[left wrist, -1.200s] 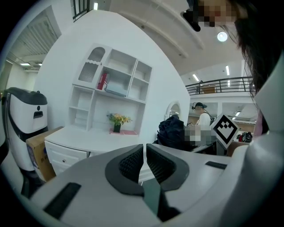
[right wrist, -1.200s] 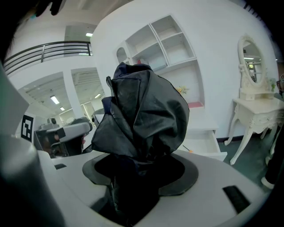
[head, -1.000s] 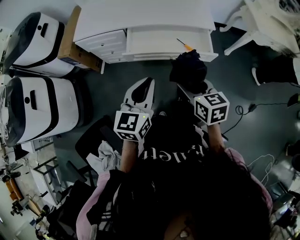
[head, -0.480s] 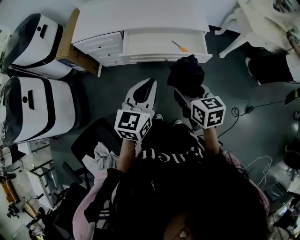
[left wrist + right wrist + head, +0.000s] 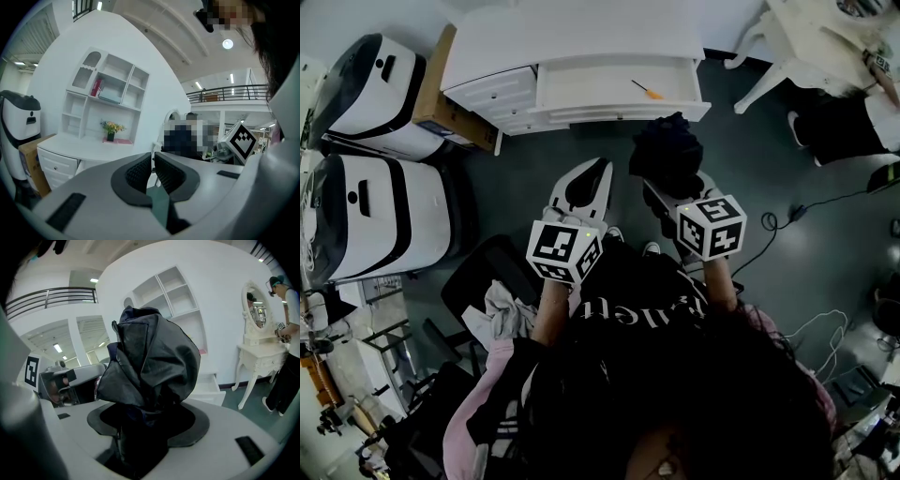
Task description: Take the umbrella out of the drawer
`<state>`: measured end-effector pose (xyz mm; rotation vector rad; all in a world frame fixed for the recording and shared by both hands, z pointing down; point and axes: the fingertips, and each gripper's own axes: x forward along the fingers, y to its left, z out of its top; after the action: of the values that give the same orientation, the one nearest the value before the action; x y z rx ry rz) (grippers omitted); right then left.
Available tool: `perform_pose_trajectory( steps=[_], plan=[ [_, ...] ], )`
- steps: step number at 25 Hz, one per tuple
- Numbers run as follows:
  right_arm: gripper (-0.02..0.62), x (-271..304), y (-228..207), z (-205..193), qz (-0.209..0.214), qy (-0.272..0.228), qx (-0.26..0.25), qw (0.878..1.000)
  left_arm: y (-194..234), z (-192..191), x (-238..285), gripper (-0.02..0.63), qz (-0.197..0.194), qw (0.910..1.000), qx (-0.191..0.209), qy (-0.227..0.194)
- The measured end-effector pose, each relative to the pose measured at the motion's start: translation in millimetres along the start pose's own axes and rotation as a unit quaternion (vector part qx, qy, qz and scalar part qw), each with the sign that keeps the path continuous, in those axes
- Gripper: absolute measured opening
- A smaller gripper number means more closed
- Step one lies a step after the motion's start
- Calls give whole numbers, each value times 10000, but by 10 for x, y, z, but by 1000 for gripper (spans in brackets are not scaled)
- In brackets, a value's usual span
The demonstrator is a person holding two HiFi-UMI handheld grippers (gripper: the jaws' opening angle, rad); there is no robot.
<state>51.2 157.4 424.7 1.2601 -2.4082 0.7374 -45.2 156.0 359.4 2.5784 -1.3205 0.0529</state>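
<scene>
Umbrella (image 5: 668, 155), black and bunched, is already clear of the open drawer (image 5: 581, 89) and hangs in the air just in front of it. Its lower end is clamped between the fingers of the right gripper (image 5: 146, 420), with the cloth billowing above them. The removal looks all but done; the next move is probably to carry it off and set it down. Left gripper (image 5: 152, 171) has its fingers nearly together, on nothing

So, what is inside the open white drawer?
Only a thin orange-handled tool lies in the open white drawer; the visible floor is otherwise bare. Its rear part is covered by the desk top. The black folded umbrella is outside, in the right gripper.
</scene>
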Motion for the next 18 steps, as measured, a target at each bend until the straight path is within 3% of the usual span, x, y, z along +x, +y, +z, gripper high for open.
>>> perform_pose_trajectory(
  steps=[7, 18],
  plan=[
    [273, -235, -81, -155, 43, 20, 81, 10000, -322, -56, -18, 31, -24, 10000, 75, 54],
    [273, -379, -121, -247, 58, 59, 103, 9999, -464, -84, -5, 31, 23, 10000, 49, 75]
  ],
)
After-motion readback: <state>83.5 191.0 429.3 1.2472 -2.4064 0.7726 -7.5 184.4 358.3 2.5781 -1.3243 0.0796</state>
